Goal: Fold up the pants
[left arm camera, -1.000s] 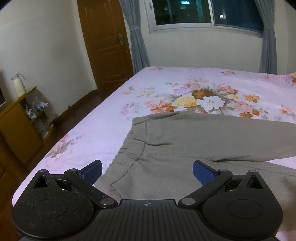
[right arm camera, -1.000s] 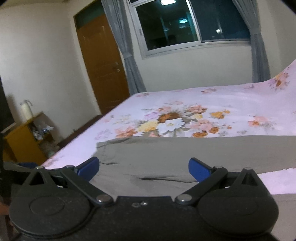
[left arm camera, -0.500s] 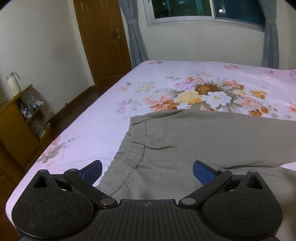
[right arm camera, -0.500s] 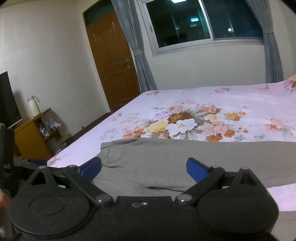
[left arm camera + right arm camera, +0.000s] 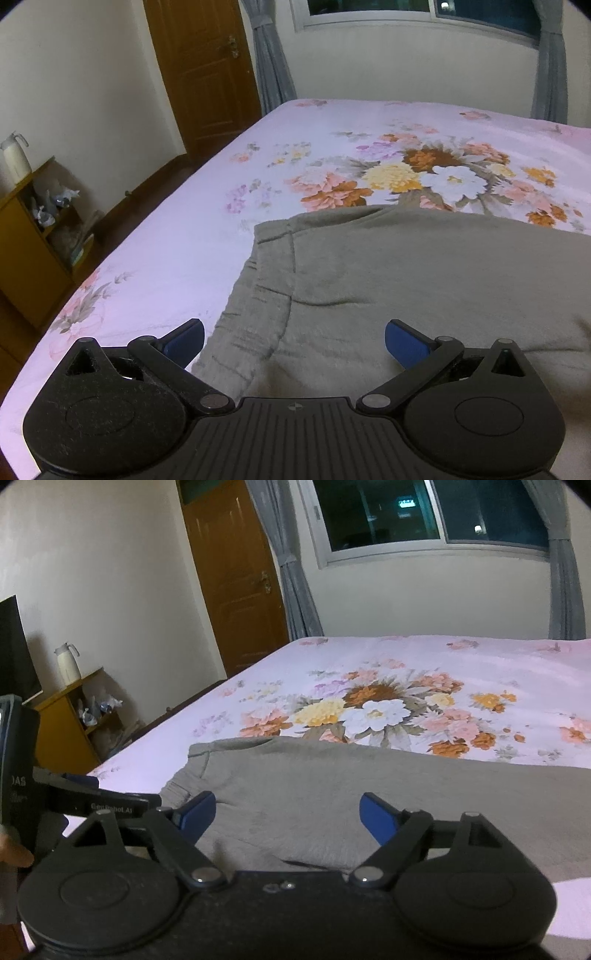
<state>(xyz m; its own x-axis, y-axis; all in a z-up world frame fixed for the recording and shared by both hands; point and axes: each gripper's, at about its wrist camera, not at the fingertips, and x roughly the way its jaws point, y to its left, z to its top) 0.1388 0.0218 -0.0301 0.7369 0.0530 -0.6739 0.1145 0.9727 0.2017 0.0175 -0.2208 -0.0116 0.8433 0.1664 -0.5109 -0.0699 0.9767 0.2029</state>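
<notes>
Grey-olive pants (image 5: 406, 280) lie flat on the flowered bed, waistband (image 5: 266, 266) to the left and legs running off to the right. My left gripper (image 5: 293, 343) is open and empty, just above the near waistband corner. The pants also show in the right wrist view (image 5: 332, 786). My right gripper (image 5: 286, 814) is open and empty, low over the upper part of the pants. The left gripper (image 5: 81, 790) shows at the left edge of that view.
The bed sheet (image 5: 332, 140) is pink with a flower print; its left edge (image 5: 122, 251) drops to the floor. A wooden shelf (image 5: 33, 236) with a white jug (image 5: 68, 662) stands left. A wooden door (image 5: 207, 70), a window (image 5: 424, 513) and curtains are behind.
Both grippers have moved forward and lower toward the pants, so the waistband looks larger. Both stay open and empty.
</notes>
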